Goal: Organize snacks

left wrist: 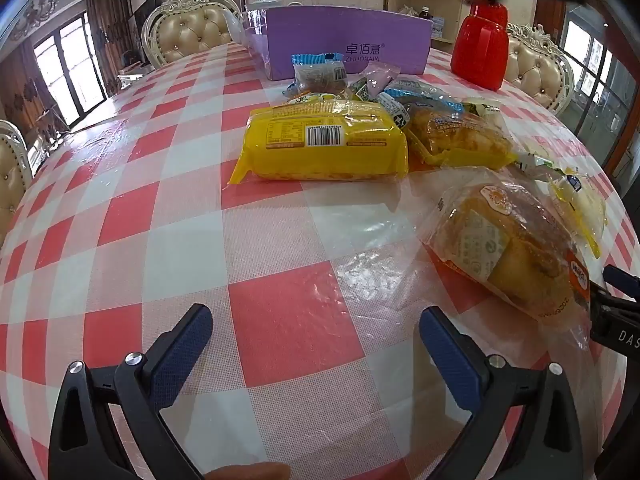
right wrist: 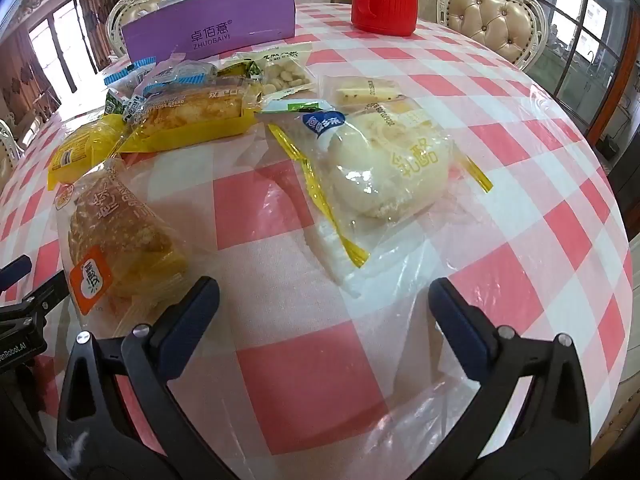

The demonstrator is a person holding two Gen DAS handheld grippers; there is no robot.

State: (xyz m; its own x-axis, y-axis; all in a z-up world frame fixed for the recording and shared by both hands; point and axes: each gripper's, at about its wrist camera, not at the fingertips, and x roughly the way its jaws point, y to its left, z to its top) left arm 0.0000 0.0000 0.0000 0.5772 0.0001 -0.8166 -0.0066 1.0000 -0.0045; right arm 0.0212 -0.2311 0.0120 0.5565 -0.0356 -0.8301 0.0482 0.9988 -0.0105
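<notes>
Bare red-and-white checked tablecloth [left wrist: 280,328] lies open before the left gripper [left wrist: 316,332] and right gripper [right wrist: 324,304], both spread wide and empty. The yellow snack packet [left wrist: 320,144] lies flat mid-table, long axis crosswise, barcode up, beside bagged breads and near the purple box [left wrist: 344,40].

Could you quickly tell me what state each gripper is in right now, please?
Left gripper: open, holding nothing, above bare tablecloth.
Right gripper: open, holding nothing.
</notes>
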